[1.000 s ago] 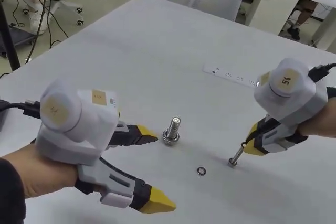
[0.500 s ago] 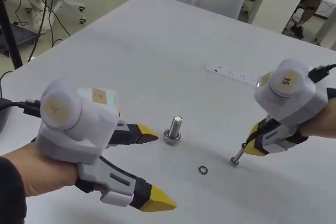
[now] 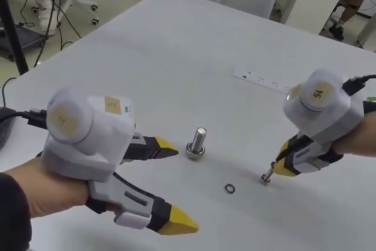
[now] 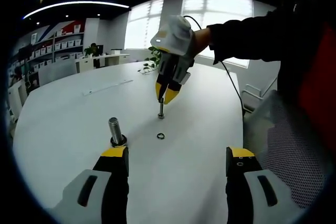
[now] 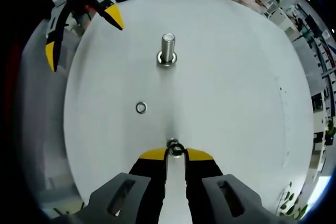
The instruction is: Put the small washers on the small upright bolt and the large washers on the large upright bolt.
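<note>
My left claw (image 3: 182, 189) is nearest to me, spread wide and holding nothing. Just ahead of its tips and a little to their right lies a loose washer (image 3: 230, 188), flat on the white table (image 3: 176, 57). I judge it light, thin, stiff and slick, so it will skate if nudged. The best hold is across its outer rim with the tips low, and a gentle squeeze. Directly off the upper tip of the left claw stands the large bolt (image 3: 197, 142), upright. It has a wider collar at its foot, and I cannot tell whether that is stacked washers or the bolt's own head.

Further right, the right claw (image 3: 282, 168) is drawn narrow. In the right gripper view its tips look pinched on a small washer (image 5: 176, 149), right at the top of the small bolt (image 3: 267, 174). That bolt leans slightly and looks tippy, so I would press down lightly.

My count is two bolts and two small washers, one loose and one at the tips. Beyond the right claw lies a power strip (image 3: 261, 82)
</note>
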### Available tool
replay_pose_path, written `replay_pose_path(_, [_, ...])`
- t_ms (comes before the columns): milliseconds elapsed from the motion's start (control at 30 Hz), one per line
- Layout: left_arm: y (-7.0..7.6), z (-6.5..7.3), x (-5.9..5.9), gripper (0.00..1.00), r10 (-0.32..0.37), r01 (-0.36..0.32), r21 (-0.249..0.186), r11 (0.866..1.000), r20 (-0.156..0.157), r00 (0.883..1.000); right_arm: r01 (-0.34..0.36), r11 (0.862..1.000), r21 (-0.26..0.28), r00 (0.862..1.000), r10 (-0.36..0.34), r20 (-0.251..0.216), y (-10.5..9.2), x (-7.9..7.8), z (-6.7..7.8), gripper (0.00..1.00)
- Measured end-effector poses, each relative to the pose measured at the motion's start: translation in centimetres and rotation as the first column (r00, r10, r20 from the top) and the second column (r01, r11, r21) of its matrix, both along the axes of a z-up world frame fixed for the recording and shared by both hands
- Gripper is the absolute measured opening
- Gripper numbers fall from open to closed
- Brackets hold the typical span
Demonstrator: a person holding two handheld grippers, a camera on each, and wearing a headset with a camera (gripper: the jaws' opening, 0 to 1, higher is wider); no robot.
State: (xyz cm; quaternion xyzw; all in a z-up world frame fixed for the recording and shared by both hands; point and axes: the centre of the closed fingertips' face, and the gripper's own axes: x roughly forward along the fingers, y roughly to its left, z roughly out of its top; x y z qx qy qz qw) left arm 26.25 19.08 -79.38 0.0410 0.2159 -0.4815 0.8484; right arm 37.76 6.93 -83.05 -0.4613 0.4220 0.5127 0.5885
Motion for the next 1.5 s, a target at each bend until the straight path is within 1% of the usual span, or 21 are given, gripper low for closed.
replay_pose_path(133, [0.1,-0.1,0.0,0.75,0.002,-0.002,0.002,1.0,-0.002,1.0,-0.008,1.0,-0.012,1.0,0.008,-0.002,0.1,0.0,-0.7,0.13])
replay_pose_path(433, [0.1,-0.2,0.0,0.75,0.005,-0.004,0.006,1.0,-0.007,1.0,-0.004,1.0,-0.02,1.0,0.004,-0.015,0.0,0.4,-2.3,0.13])
replay_pose_path(600, [0.2,-0.3,0.0,0.75,0.007,-0.007,0.007,1.0,-0.009,1.0,0.002,1.0,-0.019,1.0,-0.002,-0.019,0.0,0.3,-2.8,0.14])
replay_pose_path(900, [0.2,-0.3,0.0,0.75,0.01,-0.01,0.008,1.0,-0.014,1.0,0.0,1.0,-0.016,1.0,0.0,-0.022,0.0,0.0,-3.2,0.14])
replay_pose_path(1333, [0.0,-0.5,0.0,0.75,0.009,-0.009,0.018,1.0,-0.019,1.0,-0.003,1.0,-0.004,1.0,0.003,-0.024,-0.1,0.2,-3.4,0.14])
replay_pose_path(1500, [0.0,-0.4,0.0,0.75,0.01,-0.01,0.018,1.0,-0.019,1.0,0.0,1.0,0.004,1.0,0.0,-0.019,0.0,0.3,-3.4,0.17])
